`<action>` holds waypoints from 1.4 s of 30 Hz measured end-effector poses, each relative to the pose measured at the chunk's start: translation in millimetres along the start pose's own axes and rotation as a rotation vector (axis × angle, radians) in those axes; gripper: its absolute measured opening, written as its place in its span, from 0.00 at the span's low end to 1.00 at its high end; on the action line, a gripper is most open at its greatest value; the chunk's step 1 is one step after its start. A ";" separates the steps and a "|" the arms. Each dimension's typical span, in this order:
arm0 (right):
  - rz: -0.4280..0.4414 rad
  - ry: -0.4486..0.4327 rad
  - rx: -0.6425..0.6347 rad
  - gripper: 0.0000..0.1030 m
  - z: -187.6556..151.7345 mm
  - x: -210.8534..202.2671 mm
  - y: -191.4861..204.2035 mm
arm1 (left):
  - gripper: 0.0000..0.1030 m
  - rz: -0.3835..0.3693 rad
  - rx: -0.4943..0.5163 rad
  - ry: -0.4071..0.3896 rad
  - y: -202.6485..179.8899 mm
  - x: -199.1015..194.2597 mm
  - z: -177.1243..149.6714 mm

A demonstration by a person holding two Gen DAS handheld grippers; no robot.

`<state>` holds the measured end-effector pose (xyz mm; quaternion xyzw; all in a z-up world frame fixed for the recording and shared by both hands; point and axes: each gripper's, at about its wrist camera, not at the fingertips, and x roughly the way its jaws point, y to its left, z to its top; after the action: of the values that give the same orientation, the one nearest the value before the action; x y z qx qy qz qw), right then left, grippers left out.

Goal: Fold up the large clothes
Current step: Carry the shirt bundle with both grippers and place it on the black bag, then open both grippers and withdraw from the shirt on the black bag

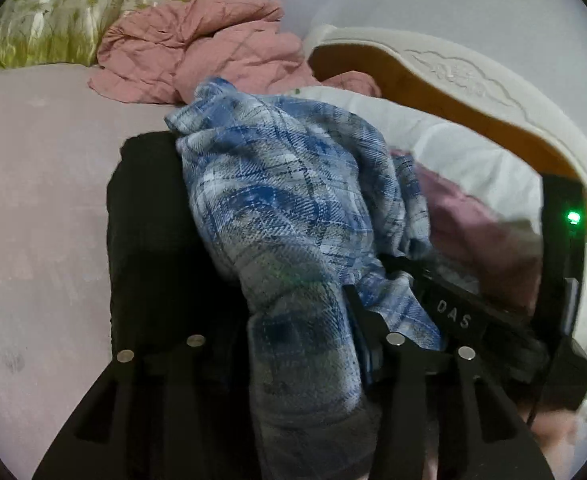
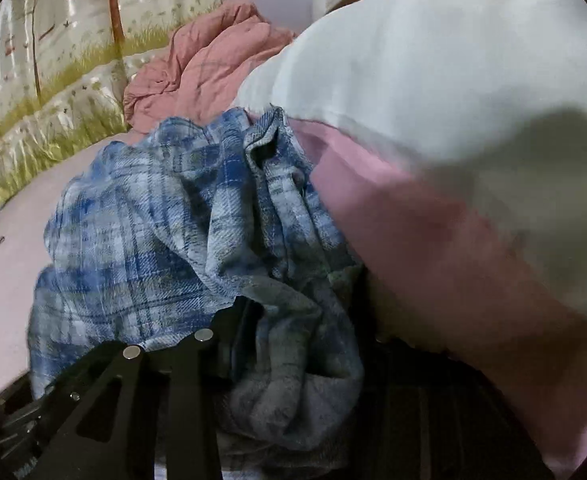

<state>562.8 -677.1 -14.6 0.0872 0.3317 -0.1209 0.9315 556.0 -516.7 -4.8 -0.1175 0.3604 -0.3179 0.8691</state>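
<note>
A blue plaid garment (image 1: 293, 208) is bunched into a thick roll above the pink bed sheet (image 1: 33, 200). My left gripper (image 1: 277, 248) is shut on it. The cloth fills the gap between its black fingers (image 1: 145, 240) and hides the right one. The black body of my right gripper (image 1: 453, 316), with a green light on it, comes in from the right and meets the same roll. In the right wrist view the plaid garment (image 2: 153, 232) spills over my right gripper (image 2: 305, 320), which is shut on a fold of it. Only the right gripper's left finger (image 2: 197, 360) shows.
A crumpled pink quilt (image 1: 197, 48) lies at the back of the bed. A white and pink pillow (image 2: 433, 120) presses close on the right. Behind it curves a white carved headboard (image 1: 453, 76). A padded wall panel (image 2: 53, 80) printed with trees and grass lines the left side.
</note>
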 end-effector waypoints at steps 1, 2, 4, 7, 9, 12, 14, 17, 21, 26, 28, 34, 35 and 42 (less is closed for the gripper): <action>-0.018 -0.012 -0.018 0.34 1.0 2.1 5.3 | 0.55 0.007 -0.017 0.006 4.9 3.9 2.9; -0.026 -0.016 -0.032 0.34 2.0 4.7 8.3 | 0.57 0.003 -0.028 0.011 7.2 4.4 4.4; -0.012 -0.014 -0.017 0.34 3.3 5.2 7.0 | 0.60 -0.015 -0.026 0.015 10.8 4.0 7.3; 0.032 -0.068 0.000 0.36 -3.7 -10.3 -1.3 | 0.72 0.024 0.086 -0.044 8.1 -22.6 8.9; 0.046 -0.127 0.000 0.44 -13.6 -32.8 -2.9 | 0.80 0.060 0.170 -0.130 4.4 -54.9 2.9; -0.002 -0.233 -0.016 0.91 -31.3 -78.3 1.8 | 0.86 0.102 0.265 -0.249 -3.3 -104.7 -6.9; 0.020 -0.286 -0.022 0.96 -44.6 -108.9 4.9 | 0.88 0.133 0.308 -0.311 -4.3 -139.0 -10.9; 0.060 -0.307 0.002 0.99 -65.4 -151.4 8.0 | 1.00 0.139 0.302 -0.404 -3.5 -198.3 -21.7; 0.079 -0.387 0.043 0.99 -86.7 -216.6 21.4 | 1.00 0.174 0.349 -0.495 -6.6 -270.8 -41.2; 0.113 -0.458 0.005 0.99 -104.1 -280.1 56.1 | 1.00 0.218 0.384 -0.556 -9.8 -347.5 -68.4; 0.106 -0.485 -0.015 1.00 -116.7 -299.6 67.2 | 1.00 0.224 0.386 -0.564 -9.6 -367.9 -79.9; 0.103 -0.495 -0.037 1.00 -144.6 -314.3 98.7 | 1.00 0.251 0.394 -0.558 2.8 -391.0 -111.3; 0.090 -0.497 -0.052 1.00 -149.5 -312.5 104.4 | 1.00 0.251 0.388 -0.550 7.3 -389.7 -116.4; 0.021 -0.511 -0.088 1.00 -190.1 -283.3 119.3 | 1.00 0.299 0.365 -0.515 38.4 -358.7 -143.1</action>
<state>270.4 -469.6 30.9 0.0166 0.0894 -0.1146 0.9892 280.7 -255.0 74.4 0.0175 0.0797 -0.2062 0.9751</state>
